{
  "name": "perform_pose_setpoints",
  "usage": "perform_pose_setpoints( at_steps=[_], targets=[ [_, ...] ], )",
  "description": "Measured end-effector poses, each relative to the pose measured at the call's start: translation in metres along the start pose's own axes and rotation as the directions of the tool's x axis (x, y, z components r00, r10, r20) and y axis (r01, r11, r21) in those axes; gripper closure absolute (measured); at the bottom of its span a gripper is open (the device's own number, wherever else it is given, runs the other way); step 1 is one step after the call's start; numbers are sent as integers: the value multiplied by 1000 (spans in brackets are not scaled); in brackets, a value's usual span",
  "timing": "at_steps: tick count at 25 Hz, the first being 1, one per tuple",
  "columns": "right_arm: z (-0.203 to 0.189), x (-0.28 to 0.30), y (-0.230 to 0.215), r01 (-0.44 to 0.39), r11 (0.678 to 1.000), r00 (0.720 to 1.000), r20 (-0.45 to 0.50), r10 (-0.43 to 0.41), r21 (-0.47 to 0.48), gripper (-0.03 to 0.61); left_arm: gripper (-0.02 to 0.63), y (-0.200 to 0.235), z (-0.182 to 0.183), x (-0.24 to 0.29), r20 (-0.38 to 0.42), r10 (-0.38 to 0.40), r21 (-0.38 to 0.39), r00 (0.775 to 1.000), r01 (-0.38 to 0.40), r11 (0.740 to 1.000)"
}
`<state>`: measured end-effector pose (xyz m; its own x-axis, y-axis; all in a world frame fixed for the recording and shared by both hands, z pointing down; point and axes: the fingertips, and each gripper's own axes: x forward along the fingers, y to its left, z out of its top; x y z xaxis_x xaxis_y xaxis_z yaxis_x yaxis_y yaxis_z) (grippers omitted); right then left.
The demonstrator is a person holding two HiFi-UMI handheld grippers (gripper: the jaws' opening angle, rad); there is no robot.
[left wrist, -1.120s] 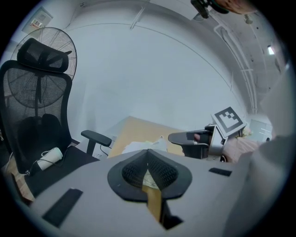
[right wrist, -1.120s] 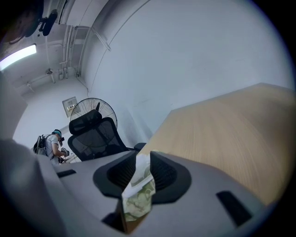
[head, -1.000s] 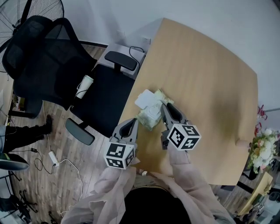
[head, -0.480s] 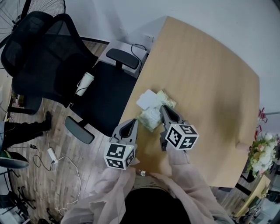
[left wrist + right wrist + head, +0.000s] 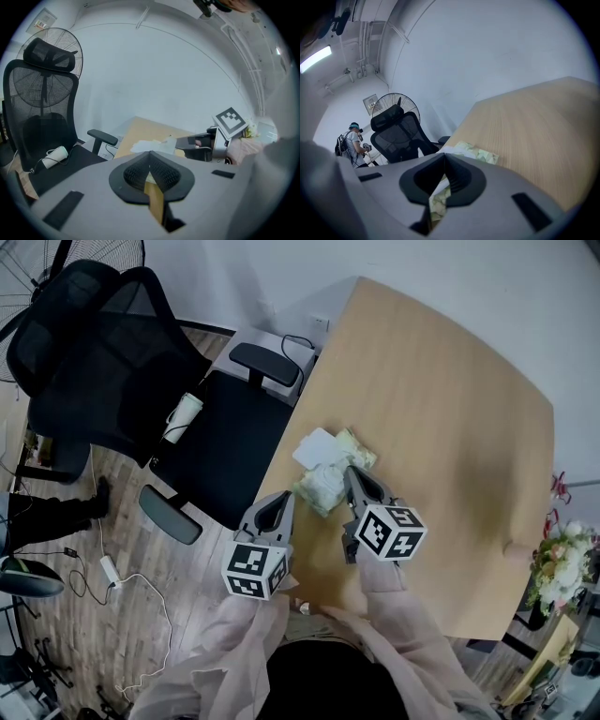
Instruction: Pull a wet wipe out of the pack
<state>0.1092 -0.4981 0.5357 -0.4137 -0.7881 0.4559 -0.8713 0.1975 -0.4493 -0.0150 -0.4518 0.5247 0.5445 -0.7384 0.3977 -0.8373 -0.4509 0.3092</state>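
Right gripper (image 5: 349, 471), held low over the near left part of the wooden table (image 5: 441, 399), points away from the person with its tips at the near edge of the wet wipe pack (image 5: 323, 486). Its jaws are pressed together, and in the right gripper view a strip of the pack's white and green-patterned material runs through the slit between them. The pack lies crumpled close to the table's left edge, with a white flap (image 5: 316, 448) turned up at its far side.

Left gripper (image 5: 284, 497) sits just left of the pack and slightly nearer the person, over the table's edge, and does not touch the pack. Its jaws are closed and hold nothing; only tan table surface shows through the gap. Both forearms, in pale pink sleeves (image 5: 398, 615), run from the bottom of the head view toward the pack, with the marker cubes nearest the body.

Left of the pack, off the table, stands a black office chair (image 5: 112, 362) with a white rolled item (image 5: 181, 420) on its seat. A standing fan (image 5: 393, 102) rises behind the chair. A bunch of flowers (image 5: 562, 559) sits well to the right of the pack, past the table's edge.
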Motion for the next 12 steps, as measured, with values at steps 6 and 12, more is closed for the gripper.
perform_pose_setpoints(
  at_steps=[6, 12],
  targets=[
    [0, -9, 6, -6, 1000, 1000, 18, 6, 2, 566, 603, -4, 1, -8, 11, -3, 13, 1000, 2, 1000],
    [-2, -19, 13, -8, 1000, 999, 35, 8, 2, 566, 603, -6, 2, -20, 23, -2, 23, 1000, 1, 1000]
  ],
)
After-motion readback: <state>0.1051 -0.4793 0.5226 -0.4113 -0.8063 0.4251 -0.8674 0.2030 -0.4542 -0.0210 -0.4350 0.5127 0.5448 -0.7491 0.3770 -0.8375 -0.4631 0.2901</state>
